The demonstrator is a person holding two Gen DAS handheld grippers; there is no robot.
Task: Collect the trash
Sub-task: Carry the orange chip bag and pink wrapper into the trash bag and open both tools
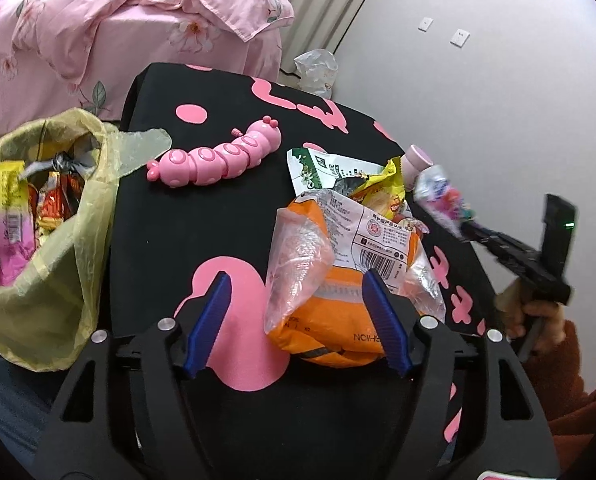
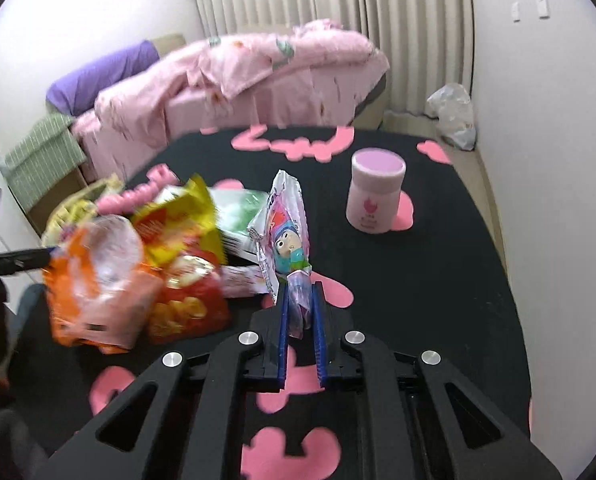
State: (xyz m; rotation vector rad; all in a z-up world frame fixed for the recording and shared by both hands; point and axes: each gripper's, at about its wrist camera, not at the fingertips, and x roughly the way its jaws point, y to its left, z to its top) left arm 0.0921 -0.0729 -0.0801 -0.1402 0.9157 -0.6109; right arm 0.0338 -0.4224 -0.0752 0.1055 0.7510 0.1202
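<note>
A pile of snack wrappers lies on the black table with pink shapes [image 1: 170, 240]. My left gripper [image 1: 298, 300] is open, its blue jaws on either side of an orange and clear plastic bag [image 1: 329, 280], which also shows in the right wrist view [image 2: 94, 280]. Behind it lie a green-white packet [image 1: 321, 168] and a yellow wrapper [image 1: 381, 192]. My right gripper [image 2: 301, 300] is shut on a small cartoon-printed wrapper [image 2: 286, 232] and holds it above the table; it shows at the right in the left wrist view [image 1: 441, 196]. A yellow trash bag [image 1: 58, 220] with wrappers inside hangs open at the left.
A pink caterpillar toy [image 1: 218, 156] lies mid-table. A pink jar [image 2: 375, 196] stands at the far right of the table. A pink-covered bed [image 2: 238, 84] stands behind. A clear plastic bag [image 2: 453, 116] lies on the floor by the curtain.
</note>
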